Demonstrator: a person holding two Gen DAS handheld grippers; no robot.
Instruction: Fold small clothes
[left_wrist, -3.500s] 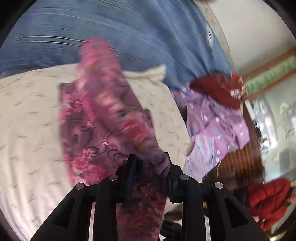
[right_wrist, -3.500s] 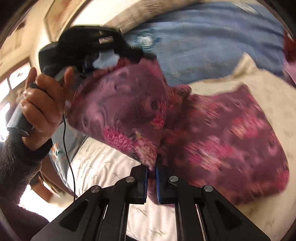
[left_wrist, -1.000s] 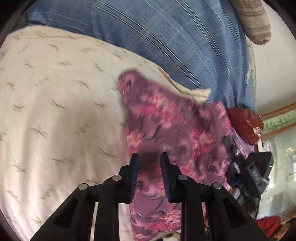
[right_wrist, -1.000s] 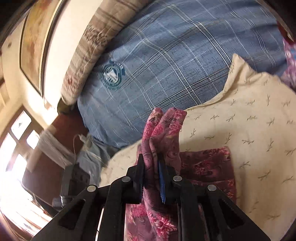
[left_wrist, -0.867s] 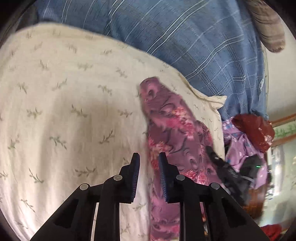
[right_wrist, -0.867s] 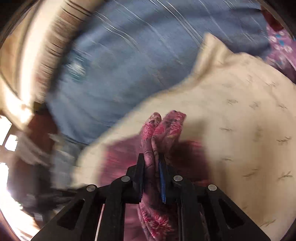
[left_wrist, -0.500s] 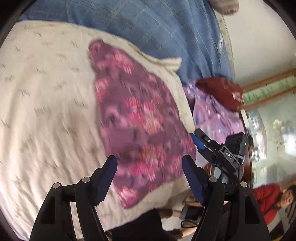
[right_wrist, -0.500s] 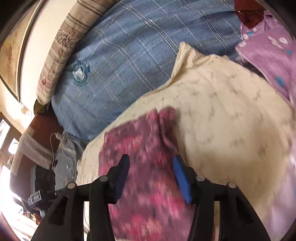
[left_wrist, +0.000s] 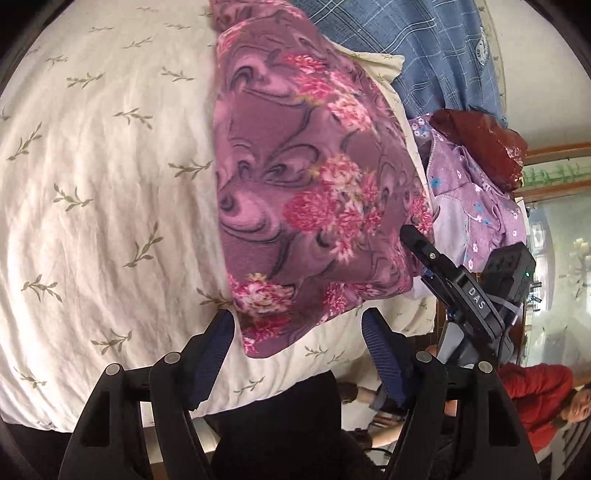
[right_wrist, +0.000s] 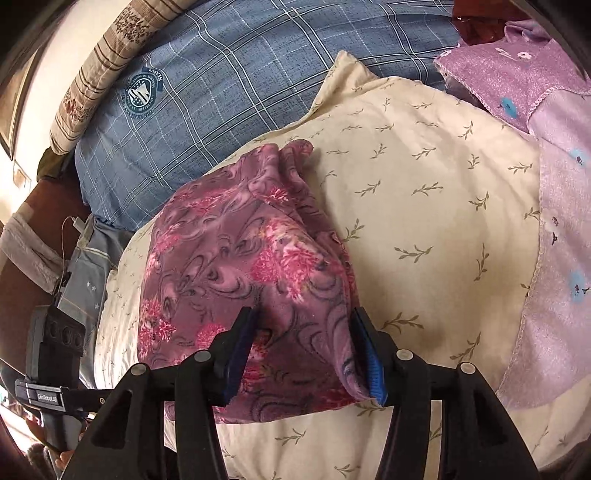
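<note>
A purple floral fleece garment (left_wrist: 303, 184) lies folded on a cream leaf-print pillow (left_wrist: 92, 166). My left gripper (left_wrist: 297, 317) hangs open just above the garment's near corner, pads clear of the cloth. In the right wrist view the same garment (right_wrist: 236, 258) lies on the pillow (right_wrist: 424, 203). The jaws of my right gripper (right_wrist: 304, 314) are opening; the garment's near edge shows between them, but the pads do not press it. The right gripper's black housing (left_wrist: 461, 291) appears at the garment's right edge in the left wrist view.
Blue plaid bedding (right_wrist: 240, 74) lies behind the pillow, with a striped beige bolster (right_wrist: 103, 66) beyond. A lilac flowered garment (right_wrist: 554, 184) and a dark red one (left_wrist: 480, 140) lie at the right. A person in red (left_wrist: 535, 398) sits low at the right.
Both grippers were shut on the garment a second ago; they have let go, opened wide and drawn back. The garment has dropped flat onto the pillow.
</note>
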